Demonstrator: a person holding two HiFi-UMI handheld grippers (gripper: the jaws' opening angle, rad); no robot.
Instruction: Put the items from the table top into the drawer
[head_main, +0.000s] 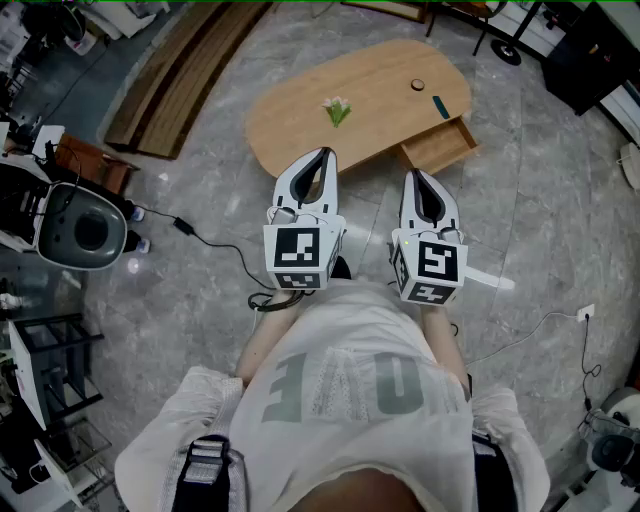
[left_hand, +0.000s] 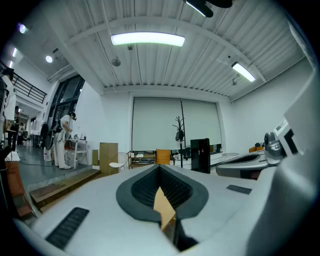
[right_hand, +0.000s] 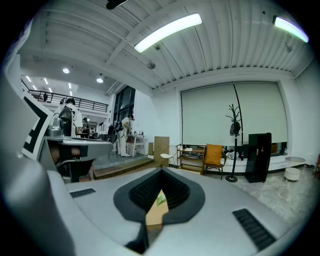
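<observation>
An oval wooden table (head_main: 300, 120) stands on the grey floor ahead of me. On it lie a small green and white sprig (head_main: 337, 110), a round wooden piece (head_main: 418, 85) and a dark teal stick (head_main: 440, 106). At the table's near right side its drawer (head_main: 440, 145) hangs pulled out. My left gripper (head_main: 322, 153) and right gripper (head_main: 415, 174) are held side by side in front of my chest, short of the table, both shut and holding nothing. In the right gripper view, a slit behind the closed tips of the right gripper (right_hand: 161, 172) shows the sprig (right_hand: 160, 200) on the wood.
Long wooden planks (head_main: 190, 70) lie on the floor at the far left. A grey round machine (head_main: 85, 230) and a black rack (head_main: 50, 370) stand on the left. A black cable with an adapter (head_main: 185, 226) trails across the floor near my feet.
</observation>
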